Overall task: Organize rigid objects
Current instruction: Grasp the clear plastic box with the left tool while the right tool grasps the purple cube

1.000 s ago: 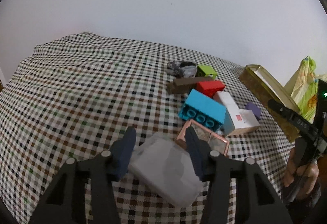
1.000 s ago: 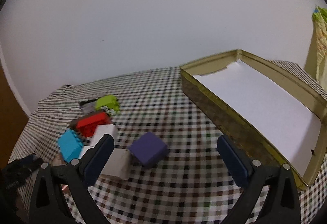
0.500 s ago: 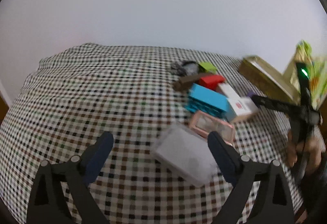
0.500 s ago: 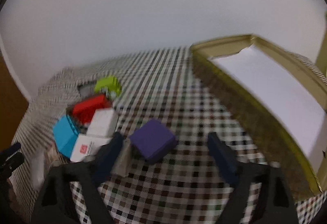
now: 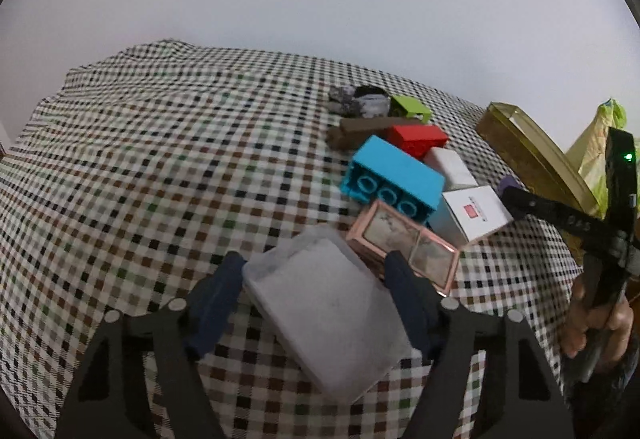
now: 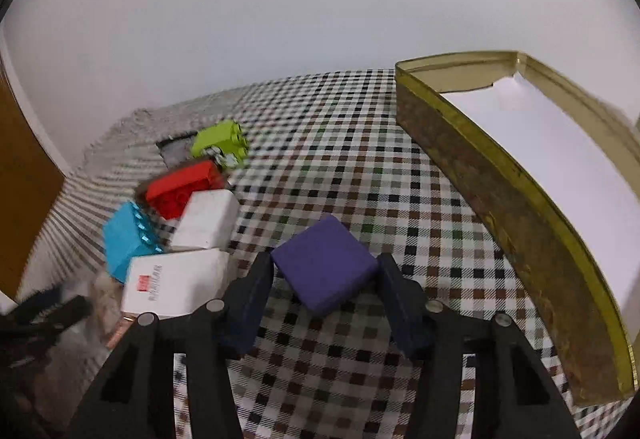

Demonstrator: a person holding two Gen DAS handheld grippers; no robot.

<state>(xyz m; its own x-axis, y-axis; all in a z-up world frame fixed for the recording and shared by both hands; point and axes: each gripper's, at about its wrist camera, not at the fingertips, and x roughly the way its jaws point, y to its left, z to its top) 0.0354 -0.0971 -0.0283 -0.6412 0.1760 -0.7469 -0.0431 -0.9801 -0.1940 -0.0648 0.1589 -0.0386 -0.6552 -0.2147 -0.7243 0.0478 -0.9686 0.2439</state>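
My left gripper [image 5: 314, 273] is shut on a frosted clear plastic box [image 5: 326, 315], its fingers against both sides. My right gripper [image 6: 325, 271] is shut on a purple box [image 6: 326, 263] that rests on the checked cloth. A pile lies between them: a blue brick [image 5: 394, 177], a red brick [image 5: 418, 139], a green brick [image 5: 410, 107], a brown bar [image 5: 368, 127], two white boxes [image 5: 476, 213], and a pink-framed case [image 5: 404, 243]. The gold tin tray [image 6: 480, 175] stands to the right of the purple box.
A checked cloth [image 5: 160, 167] covers the table. A grey crumpled object [image 5: 360, 101] lies at the far end of the pile. A yellow-green bag [image 5: 600, 135] stands behind the tray. The wall is close behind the table.
Both grippers went from wide open to closed: the left closed on the clear plastic box, the right moved forward to the purple box and closed on it.
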